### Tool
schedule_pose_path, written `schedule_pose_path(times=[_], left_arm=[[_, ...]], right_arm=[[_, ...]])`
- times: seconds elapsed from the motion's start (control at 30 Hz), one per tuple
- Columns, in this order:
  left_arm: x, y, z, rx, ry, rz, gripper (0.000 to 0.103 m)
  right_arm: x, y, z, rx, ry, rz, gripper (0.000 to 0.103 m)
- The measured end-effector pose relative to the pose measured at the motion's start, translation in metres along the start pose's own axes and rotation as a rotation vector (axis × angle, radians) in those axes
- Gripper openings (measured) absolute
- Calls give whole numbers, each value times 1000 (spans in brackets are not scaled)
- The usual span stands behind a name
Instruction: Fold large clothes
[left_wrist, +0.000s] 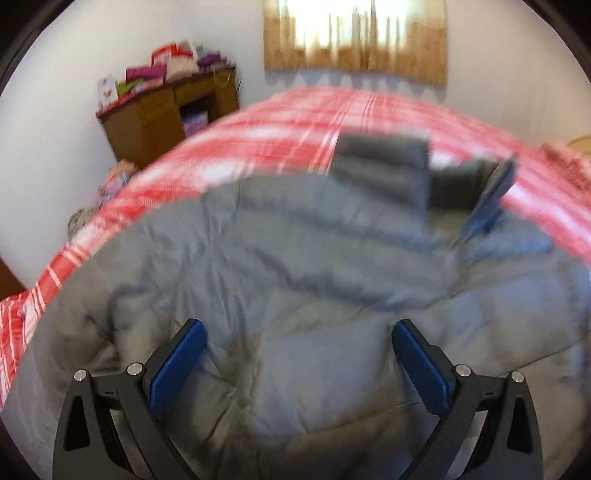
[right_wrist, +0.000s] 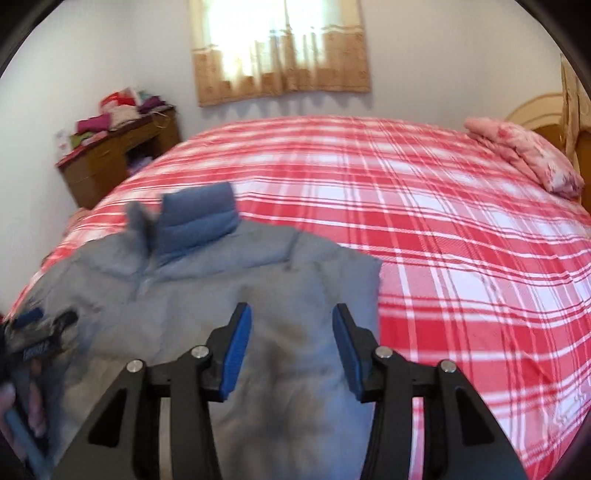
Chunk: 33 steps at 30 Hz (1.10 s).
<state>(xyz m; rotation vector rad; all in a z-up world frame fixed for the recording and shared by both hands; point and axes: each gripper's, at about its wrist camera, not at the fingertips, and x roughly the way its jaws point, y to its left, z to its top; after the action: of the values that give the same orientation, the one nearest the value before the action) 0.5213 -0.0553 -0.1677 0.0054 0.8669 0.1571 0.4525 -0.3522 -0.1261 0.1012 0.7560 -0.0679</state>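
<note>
A grey puffer jacket (left_wrist: 295, 266) lies spread on the red plaid bed (left_wrist: 280, 125), its darker stand-up collar (left_wrist: 380, 162) toward the far side. My left gripper (left_wrist: 299, 326) hovers open over the jacket's body with nothing between its blue pads. In the right wrist view the jacket (right_wrist: 229, 295) lies at the bed's near left, collar (right_wrist: 199, 221) raised. My right gripper (right_wrist: 291, 310) stands open just above the jacket's right half, pads not pressing on cloth. One of its blue fingers (left_wrist: 493, 199) shows near the collar in the left wrist view. The left gripper's fingers (right_wrist: 31, 317) show blurred at the jacket's left edge.
A wooden desk (right_wrist: 110, 155) piled with folded clothes stands against the wall left of the bed. A pink pillow (right_wrist: 524, 155) lies at the far right by the headboard (right_wrist: 535, 110). Bare plaid sheet (right_wrist: 443, 258) spreads right of the jacket. A hand (right_wrist: 7, 398) shows at the lower left.
</note>
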Motion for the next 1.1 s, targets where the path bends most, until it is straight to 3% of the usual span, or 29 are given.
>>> schedule_pose_path(times=[0.13,0.37,0.73,0.87,1.1], left_arm=[[8,1,-6,-9,15,0,102],[10,-10,-11,16,15,37,102],[12,-12,-9,18,4,53,102],[11,-12,-9,11,7,46,102],[11,-7,-8,-5,10,27,102]], right_arm=[[40,-1,-16,-30,70,-1,47],[45,-13,-15,3,82,34,47],[44,-6,-17,-39,99,-2,47],[26,-1,-12,-65,119,-18,51],[-36,34,-41,-120,40,66,67]])
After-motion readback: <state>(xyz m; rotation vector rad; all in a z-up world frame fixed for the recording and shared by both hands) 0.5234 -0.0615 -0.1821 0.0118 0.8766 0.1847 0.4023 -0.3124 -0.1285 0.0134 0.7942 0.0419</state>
